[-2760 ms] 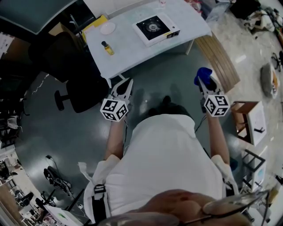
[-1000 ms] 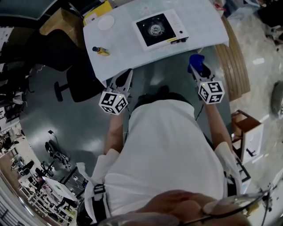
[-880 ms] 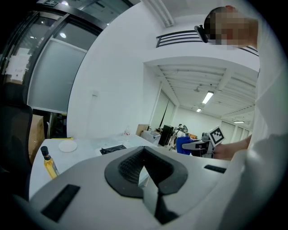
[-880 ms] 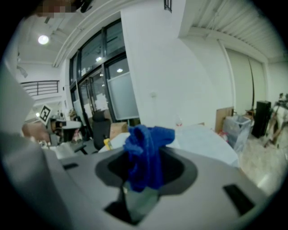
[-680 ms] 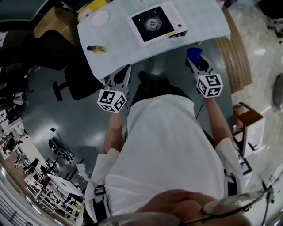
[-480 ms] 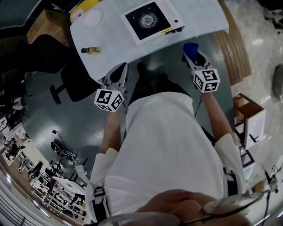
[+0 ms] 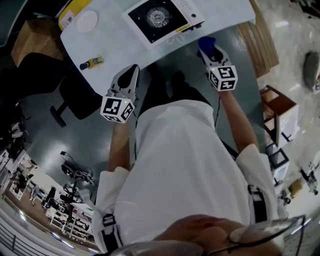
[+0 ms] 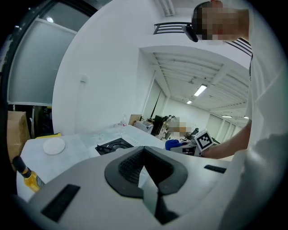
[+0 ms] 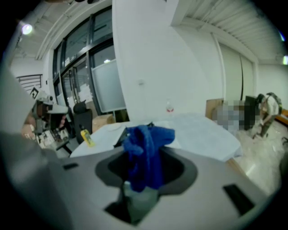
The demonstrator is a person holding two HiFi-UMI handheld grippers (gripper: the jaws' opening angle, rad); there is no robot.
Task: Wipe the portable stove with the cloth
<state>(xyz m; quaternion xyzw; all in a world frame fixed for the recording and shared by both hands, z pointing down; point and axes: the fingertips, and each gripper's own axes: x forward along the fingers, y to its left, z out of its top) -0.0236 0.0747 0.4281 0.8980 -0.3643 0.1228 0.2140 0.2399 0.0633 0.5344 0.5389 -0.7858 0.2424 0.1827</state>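
Observation:
The portable stove (image 7: 159,17), white with a black top and round burner, lies on the pale table (image 7: 120,42) at the top of the head view. My right gripper (image 7: 207,50) is shut on a blue cloth (image 7: 205,43) and hovers over the floor just short of the table's near edge. The cloth (image 9: 146,152) hangs bunched between the jaws and hides most of the stove in the right gripper view. My left gripper (image 7: 133,70) is shut with nothing in it, just short of the table edge. The stove (image 8: 114,146) shows ahead of it.
A white plate (image 7: 86,21), a small yellow bottle (image 7: 91,63) lying down and a yellow box (image 7: 70,10) share the table's left part. A black office chair (image 7: 75,95) stands left of me. A wooden bench (image 7: 257,35) and a small shelf unit (image 7: 280,110) are at the right.
The person has stepped closer to the table, so both grippers now sit near its front edge. The right gripper has kept hold of the blue cloth throughout.

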